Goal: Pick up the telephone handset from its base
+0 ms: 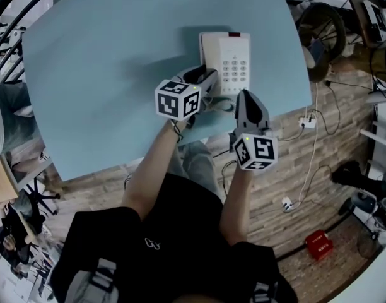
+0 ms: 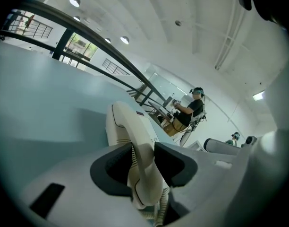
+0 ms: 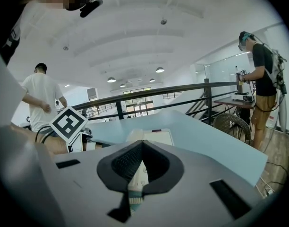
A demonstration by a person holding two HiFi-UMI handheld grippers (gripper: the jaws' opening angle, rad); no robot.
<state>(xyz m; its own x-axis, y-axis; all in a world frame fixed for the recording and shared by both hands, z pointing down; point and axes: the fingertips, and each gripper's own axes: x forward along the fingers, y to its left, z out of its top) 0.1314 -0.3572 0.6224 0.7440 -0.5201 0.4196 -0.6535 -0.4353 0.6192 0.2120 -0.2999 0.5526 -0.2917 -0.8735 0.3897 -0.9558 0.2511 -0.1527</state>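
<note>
A cream telephone base with a keypad sits near the front edge of the pale blue table. Its handset lies along the base's left side, with the near end hidden under my left gripper. In the left gripper view, the handset runs between the two dark pads of my left gripper, which stands open around it, and the coiled cord hangs below. My right gripper hovers just right of the base's near corner. In the right gripper view, the jaws of my right gripper meet at their tips, empty, with the base ahead.
The table's front edge runs just under both grippers. Beyond it on the wooden floor lie cables, a power strip and a red box. A wicker chair stands right of the table. People stand far off by a railing.
</note>
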